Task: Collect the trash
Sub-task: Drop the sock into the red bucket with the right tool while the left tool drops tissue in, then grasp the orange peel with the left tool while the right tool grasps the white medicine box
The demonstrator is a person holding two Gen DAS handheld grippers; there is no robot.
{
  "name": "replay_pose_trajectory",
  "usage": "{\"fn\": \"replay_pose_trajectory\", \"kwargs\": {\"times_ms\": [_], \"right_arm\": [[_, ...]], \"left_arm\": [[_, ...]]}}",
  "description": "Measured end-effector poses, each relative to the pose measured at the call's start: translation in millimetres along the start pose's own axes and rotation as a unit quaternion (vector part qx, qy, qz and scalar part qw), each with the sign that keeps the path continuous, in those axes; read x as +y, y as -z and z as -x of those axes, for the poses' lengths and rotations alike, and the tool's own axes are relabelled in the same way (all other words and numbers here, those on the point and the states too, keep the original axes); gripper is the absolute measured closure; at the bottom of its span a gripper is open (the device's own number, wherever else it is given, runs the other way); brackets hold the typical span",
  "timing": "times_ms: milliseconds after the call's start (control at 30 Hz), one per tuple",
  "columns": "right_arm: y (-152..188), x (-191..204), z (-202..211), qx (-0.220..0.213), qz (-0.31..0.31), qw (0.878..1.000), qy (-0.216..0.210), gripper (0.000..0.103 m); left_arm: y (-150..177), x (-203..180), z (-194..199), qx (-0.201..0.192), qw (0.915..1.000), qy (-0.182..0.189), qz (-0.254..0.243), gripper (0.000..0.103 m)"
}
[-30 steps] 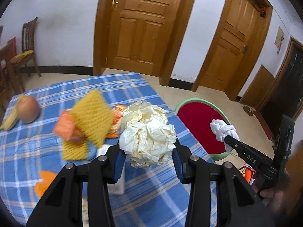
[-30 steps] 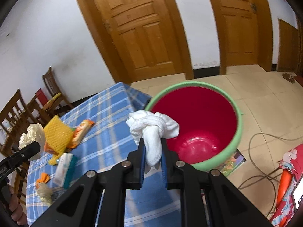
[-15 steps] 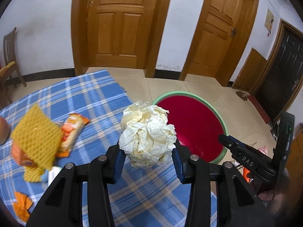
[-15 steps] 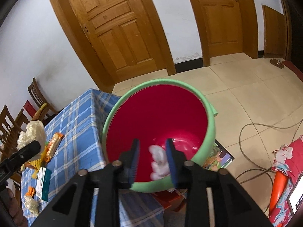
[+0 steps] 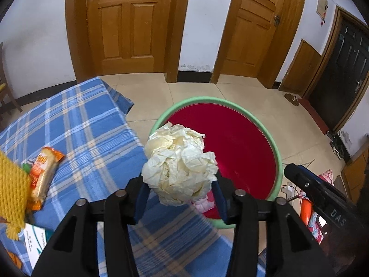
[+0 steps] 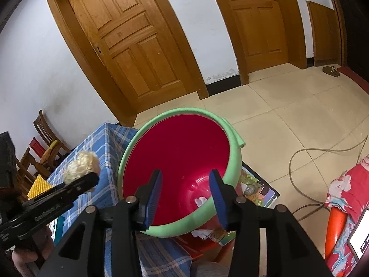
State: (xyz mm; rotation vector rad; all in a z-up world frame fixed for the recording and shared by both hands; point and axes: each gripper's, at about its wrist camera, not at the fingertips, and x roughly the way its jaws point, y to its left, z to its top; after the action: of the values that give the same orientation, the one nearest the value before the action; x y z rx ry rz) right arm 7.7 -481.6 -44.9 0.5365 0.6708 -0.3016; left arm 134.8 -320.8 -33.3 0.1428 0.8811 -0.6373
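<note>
So right now the left gripper [image 5: 178, 190] is clamped on a big crumpled wad of cream paper [image 5: 178, 164], dead center of the left wrist view, blue pads pressed into both sides of it. The wad sits in front of the near rim of the bin [image 5: 278, 159], which is red inside with a green lip and fills the middle-right of that frame. It looks like it's at the edge where the blue plaid tablecloth [image 5: 87, 124] meets the bin, though I can't tell how high above it is.

Over in the right wrist view, the right gripper [image 6: 185, 196] is spread wide with nothing between its blue pads [image 6: 153, 195], pointing straight down into the bin. Near the bottom of the bin there's a small white tissue lump [image 6: 200, 200], lower center of the frame.

Left side of the left wrist view still has stuff on the table: an orange snack packet [image 5: 43, 170], a yellow foam net [image 5: 11, 196] at the far left edge, and a white-and-teal tissue pack [image 5: 34, 244] in the lower left corner. The same paper wad shows up at middle left of the right wrist view.

Background is two wooden doors [image 5: 129, 23], tiled floor [image 6: 288, 106], and a cable [image 6: 306, 152] looping on the right.
</note>
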Motion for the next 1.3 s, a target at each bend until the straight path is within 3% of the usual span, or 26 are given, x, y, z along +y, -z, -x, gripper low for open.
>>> {"fn": "replay_pose_trajectory", "kwargs": {"times_ms": [100,667,1300], "right_arm": [[1,-3,0,0.000,-0.010,1.000,0.000,0.057],[6,15,16,-0.005,-0.001,1.000,-0.023,0.049],[28,75,32,0.008,0.049,0.996,-0.075,0.040]], "left_arm": [[-2,-2,-1,-0.005,1.0000,-0.005,0.003,0.032],[9,33,45,-0.034,0.9978,-0.037,0.043,0.031],[53,100,133,-0.055,0.9858,-0.124,0.099,0.031]]}}
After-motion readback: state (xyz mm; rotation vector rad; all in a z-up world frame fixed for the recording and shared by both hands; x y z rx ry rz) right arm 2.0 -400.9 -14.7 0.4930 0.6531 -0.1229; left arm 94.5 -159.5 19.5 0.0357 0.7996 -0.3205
